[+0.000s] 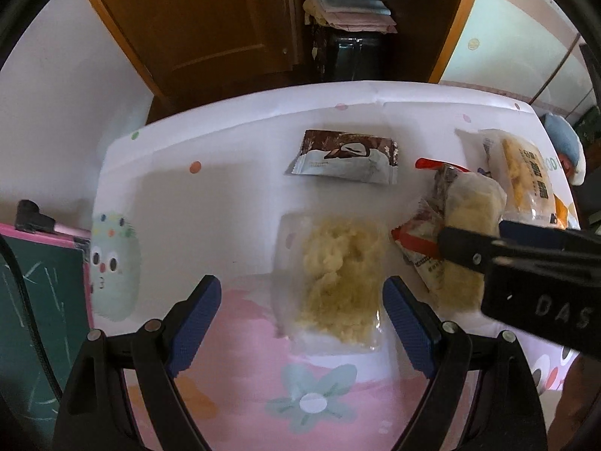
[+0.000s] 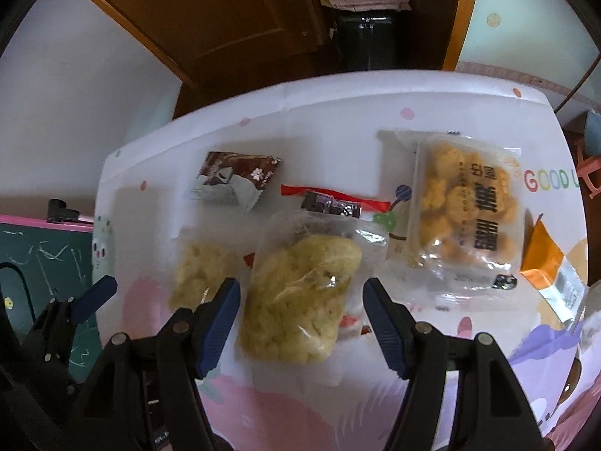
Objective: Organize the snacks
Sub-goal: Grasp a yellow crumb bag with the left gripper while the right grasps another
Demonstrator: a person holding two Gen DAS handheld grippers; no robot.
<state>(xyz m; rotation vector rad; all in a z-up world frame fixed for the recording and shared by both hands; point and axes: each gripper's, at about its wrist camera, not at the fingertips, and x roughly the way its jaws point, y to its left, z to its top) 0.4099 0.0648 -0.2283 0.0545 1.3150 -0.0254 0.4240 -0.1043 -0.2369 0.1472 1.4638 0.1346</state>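
**Desk:** What do your fingers show?

**Operator:** My right gripper (image 2: 300, 323) stands wide and empty, straddling a clear pouch of pale puffs (image 2: 300, 300); its long axis runs near to far, between the pads. My left gripper (image 1: 302, 323) is wide too, its twin pouch (image 1: 338, 282) between the pads, toward the right one.

**Desk:** Beyond?

**Operator:** A brown wrapper (image 1: 343, 158) lies farther off on the cloth-covered table (image 1: 225, 143).

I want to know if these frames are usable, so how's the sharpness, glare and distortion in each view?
Left wrist view: strong fisheye bend with dark corners, the table edge bows, and the clear snack bag looks soft. Right wrist view: same bend, glare spots on the middle snack bag, table print smeared near the bottom, while the printing on the orange snack bag stays readable.
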